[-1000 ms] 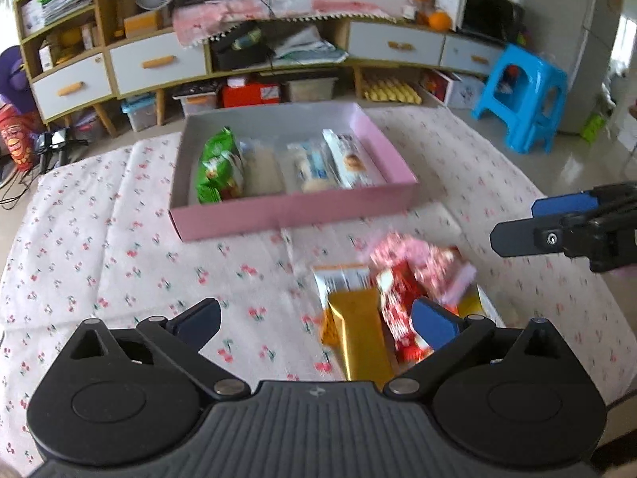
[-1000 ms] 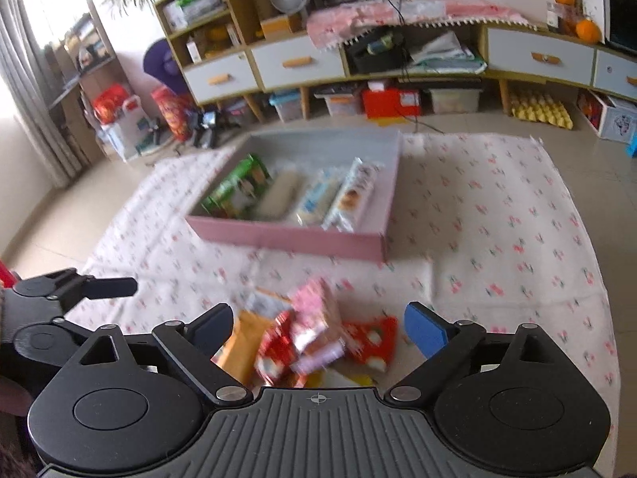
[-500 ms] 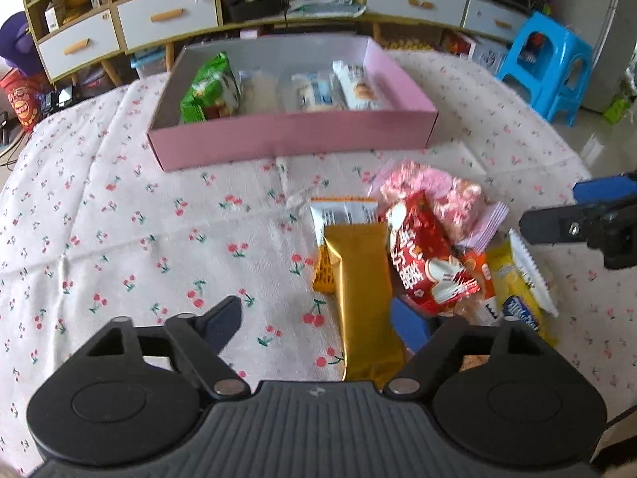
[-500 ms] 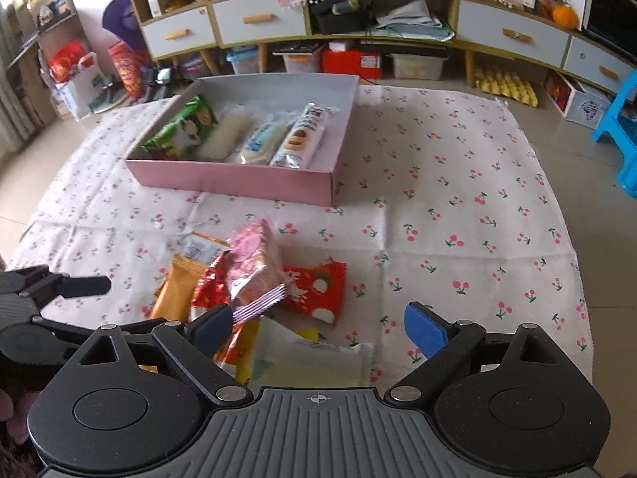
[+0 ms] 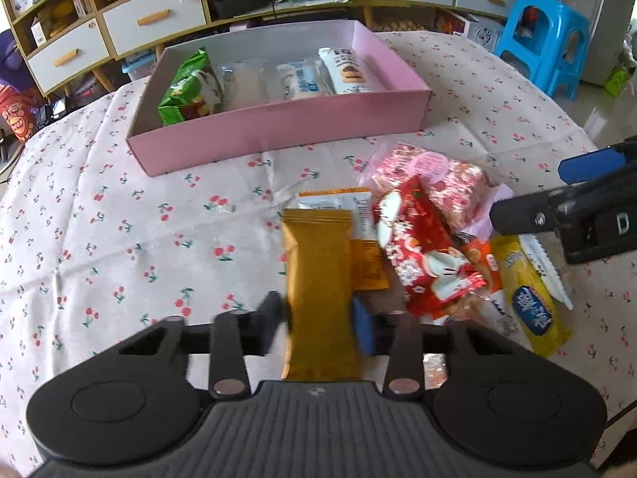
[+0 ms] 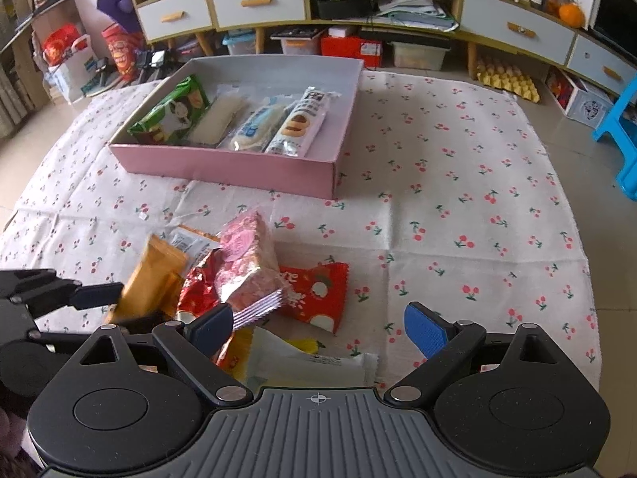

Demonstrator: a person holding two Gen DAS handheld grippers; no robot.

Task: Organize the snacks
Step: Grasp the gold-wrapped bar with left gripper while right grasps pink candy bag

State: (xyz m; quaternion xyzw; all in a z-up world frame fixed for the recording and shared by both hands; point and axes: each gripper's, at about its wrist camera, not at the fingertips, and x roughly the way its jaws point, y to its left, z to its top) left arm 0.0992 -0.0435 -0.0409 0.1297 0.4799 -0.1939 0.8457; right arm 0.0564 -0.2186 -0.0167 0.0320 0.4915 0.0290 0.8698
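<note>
Left gripper (image 5: 318, 318) jaws closing around gold packet (image 5: 318, 263); pink box (image 5: 278, 127) holds four snack packs.

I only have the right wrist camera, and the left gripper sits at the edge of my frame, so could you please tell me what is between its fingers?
Observer: The long gold packet lies between the fingers of the left gripper. The jaws are closing on its near end, one pad at each long edge.
Operator: Thank you. My own gripper body hides the near part of the pile; what lies there, please?
Observer: A yellow packet with a blue label lies at the pile's right edge, lengthwise towards the camera. The open right gripper is above it, with nothing between its fingers.
</note>
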